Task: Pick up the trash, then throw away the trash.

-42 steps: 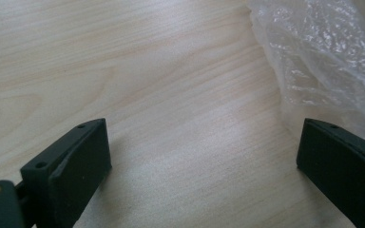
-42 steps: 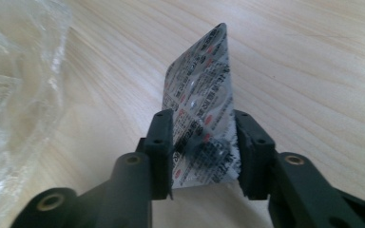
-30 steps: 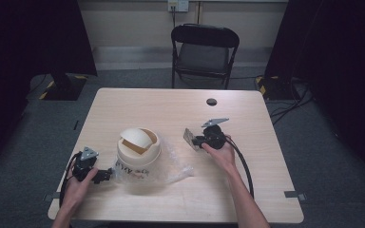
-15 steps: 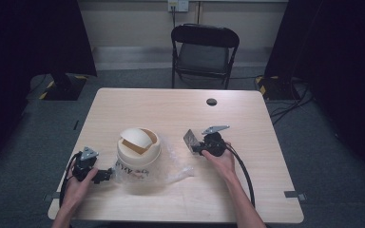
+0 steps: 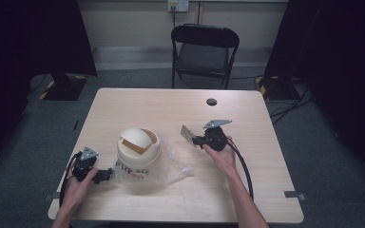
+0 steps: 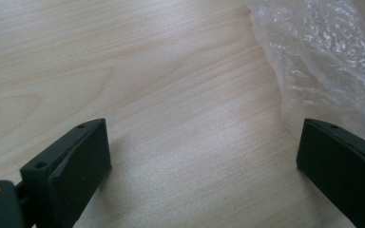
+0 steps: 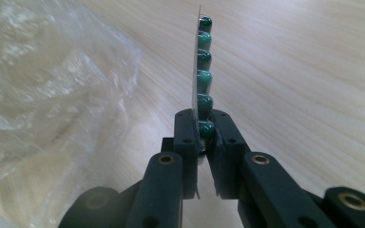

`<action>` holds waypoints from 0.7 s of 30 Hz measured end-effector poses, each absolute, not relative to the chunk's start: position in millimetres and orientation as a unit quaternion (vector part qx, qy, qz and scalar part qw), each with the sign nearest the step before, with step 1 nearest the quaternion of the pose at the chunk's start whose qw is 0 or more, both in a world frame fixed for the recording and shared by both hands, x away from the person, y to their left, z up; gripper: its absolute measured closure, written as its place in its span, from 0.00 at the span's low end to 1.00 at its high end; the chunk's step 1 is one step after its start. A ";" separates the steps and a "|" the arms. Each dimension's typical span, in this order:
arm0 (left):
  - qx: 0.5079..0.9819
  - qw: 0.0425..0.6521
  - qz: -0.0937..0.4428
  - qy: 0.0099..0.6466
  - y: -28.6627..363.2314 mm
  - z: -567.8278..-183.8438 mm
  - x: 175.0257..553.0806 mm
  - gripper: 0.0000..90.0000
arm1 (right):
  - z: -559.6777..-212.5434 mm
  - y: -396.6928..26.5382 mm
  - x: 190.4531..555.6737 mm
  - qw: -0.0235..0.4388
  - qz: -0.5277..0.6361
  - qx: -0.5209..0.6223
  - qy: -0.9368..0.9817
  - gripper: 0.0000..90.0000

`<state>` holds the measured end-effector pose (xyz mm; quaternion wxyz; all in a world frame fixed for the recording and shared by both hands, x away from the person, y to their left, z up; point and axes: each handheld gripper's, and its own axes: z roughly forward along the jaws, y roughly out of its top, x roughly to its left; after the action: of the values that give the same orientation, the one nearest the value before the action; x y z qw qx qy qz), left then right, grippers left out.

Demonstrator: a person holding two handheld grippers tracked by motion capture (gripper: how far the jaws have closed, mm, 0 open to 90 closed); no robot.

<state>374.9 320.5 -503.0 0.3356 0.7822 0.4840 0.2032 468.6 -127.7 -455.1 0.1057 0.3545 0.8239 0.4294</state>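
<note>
A cream bin [image 5: 138, 152] with a swing lid stands left of the table's middle, wrapped low down in a clear plastic bag [image 5: 173, 164]. To its right, my right gripper [image 5: 193, 138] is shut on a blister pack [image 5: 187, 133] of green pills. The pack [image 7: 203, 71] stands on edge between the jaws of that gripper [image 7: 202, 124], which have just been closing tighter on it. My left gripper [image 5: 105, 175] lies on the table at the bin's left. In its own view the left gripper [image 6: 204, 147] is open over bare wood, with the bag [image 6: 323, 61] just beyond its right jaw.
The crinkled bag [image 7: 43, 85] lies left of the held pack. A round cable hole [image 5: 211, 101] sits near the table's far edge. A black folding chair [image 5: 204, 52] stands behind the table [image 5: 247, 190]. Cables trail from both grippers toward the front edge.
The right hand has shifted only slightly, with the blister pack still in its jaws. The left hand has kept still.
</note>
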 end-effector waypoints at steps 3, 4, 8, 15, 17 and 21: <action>0.782 0.336 0.203 0.484 320.5 -503.1 375.0 0.04 | -446.2 -122.4 468.9 0.103 0.432 0.349 0.825 0.92; 0.782 0.336 0.203 0.484 320.5 -503.1 375.0 0.04 | -446.2 -122.4 468.9 0.103 0.432 0.349 0.825 0.92; 0.782 0.336 0.203 0.484 320.4 -503.1 375.0 0.04 | -434.8 -117.5 466.6 0.101 0.438 0.340 0.826 0.92; 0.783 0.335 0.203 0.484 320.4 -503.1 375.3 0.03 | -412.5 -109.7 459.8 0.087 0.454 0.315 0.829 0.92; 0.782 0.336 0.203 0.484 320.2 -503.2 375.5 0.03 | -404.2 -104.3 456.0 0.078 0.462 0.306 0.829 0.92; 0.783 0.335 0.202 0.483 320.5 -503.2 375.8 0.03 | -392.5 -98.3 451.6 0.070 0.473 0.292 0.828 0.92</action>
<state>375.8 320.5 -503.2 0.3351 0.7834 0.4828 0.2024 451.6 -98.3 -392.5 0.0699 0.2925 0.8280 0.4733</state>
